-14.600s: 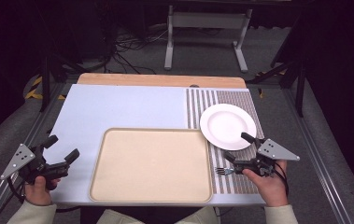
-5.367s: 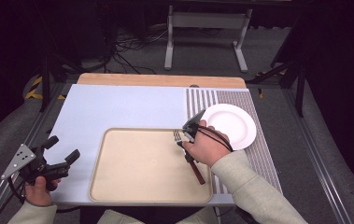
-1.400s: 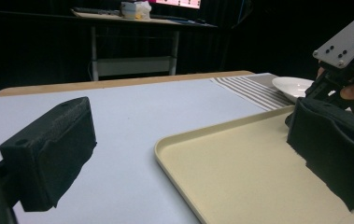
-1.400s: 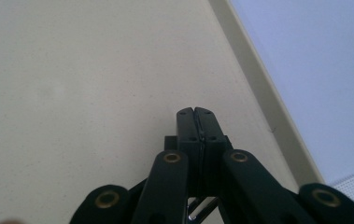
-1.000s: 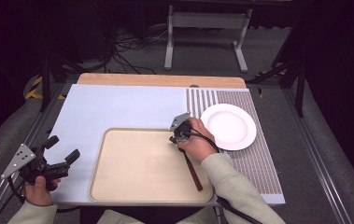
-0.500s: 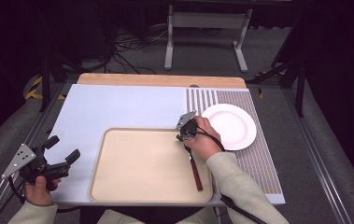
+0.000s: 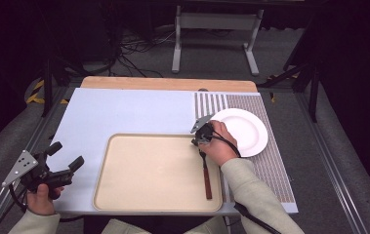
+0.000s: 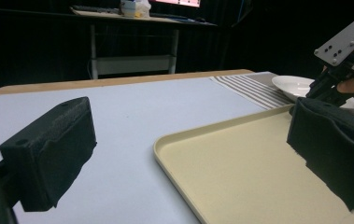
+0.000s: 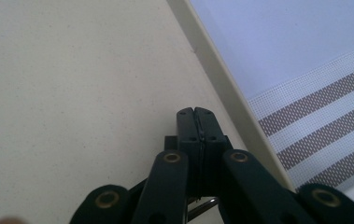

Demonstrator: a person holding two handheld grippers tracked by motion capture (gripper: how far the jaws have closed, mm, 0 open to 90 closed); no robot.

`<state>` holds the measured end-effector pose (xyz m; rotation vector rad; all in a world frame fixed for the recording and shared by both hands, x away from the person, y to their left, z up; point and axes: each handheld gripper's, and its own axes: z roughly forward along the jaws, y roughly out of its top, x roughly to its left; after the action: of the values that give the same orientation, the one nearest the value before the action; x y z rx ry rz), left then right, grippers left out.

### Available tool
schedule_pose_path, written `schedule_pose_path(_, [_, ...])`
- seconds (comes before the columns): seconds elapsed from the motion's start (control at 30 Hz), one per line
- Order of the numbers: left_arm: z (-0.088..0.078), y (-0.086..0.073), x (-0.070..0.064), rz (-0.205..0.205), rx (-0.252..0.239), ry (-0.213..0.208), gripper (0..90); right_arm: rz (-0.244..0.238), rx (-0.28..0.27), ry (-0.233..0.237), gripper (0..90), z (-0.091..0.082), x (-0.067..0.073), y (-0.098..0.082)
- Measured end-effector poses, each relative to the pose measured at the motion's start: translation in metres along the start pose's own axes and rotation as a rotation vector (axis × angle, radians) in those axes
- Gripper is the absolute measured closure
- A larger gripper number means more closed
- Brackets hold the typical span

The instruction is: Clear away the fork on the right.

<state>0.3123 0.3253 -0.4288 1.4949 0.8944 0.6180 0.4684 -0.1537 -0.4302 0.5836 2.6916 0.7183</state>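
Since the earlier frames the right tool (image 7: pixel 198 141) has drifted from the tray's middle toward its far right corner, and the fork (image 7: pixel 205 171) has come along from the striped mat onto the tray.

Largest is the counter (image 7: pixel 124 109), pale blue with a wooden strip along its far edge. On it lies the beige tray (image 7: pixel 153 170), and to its right the striped mat (image 7: pixel 270 165) carries the white plate (image 7: pixel 243 130). Next comes the left tool (image 7: pixel 51 168), held still off the tray's near left corner, its two black jaws spread wide with nothing between them. The right tool hangs over the tray's right edge, just beside the plate; its jaws are pressed together. The fork lies along the tray's right side, dark red handle toward the person, its metal head just under that tool. Whether the jaws pinch it cannot be told.
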Motion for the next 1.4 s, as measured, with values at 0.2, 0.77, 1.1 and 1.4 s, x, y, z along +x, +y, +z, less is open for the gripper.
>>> schedule_pose_path(0.2, [0.000, 0.000, 0.000, 0.000, -0.001, 0.002, 1.7, 0.015, 0.001, -0.004, 90.0, -0.003, -0.003, -0.004])
schedule_pose_path(0.77, [0.000, 0.000, 0.000, 0.005, 0.003, 0.001, 1.8, 0.080, -0.127, -0.015, 62.8, -0.028, 0.002, -0.001])
schedule_pose_path(1.1, [0.000, 0.000, 0.000, 0.005, 0.004, 0.002, 1.7, 0.093, -0.335, -0.026, 26.3, -0.066, 0.013, 0.000])
schedule_pose_path(1.4, [0.001, -0.001, -0.001, 0.001, 0.008, 0.001, 1.7, 0.086, -0.425, -0.057, 20.2, -0.099, 0.017, -0.011])
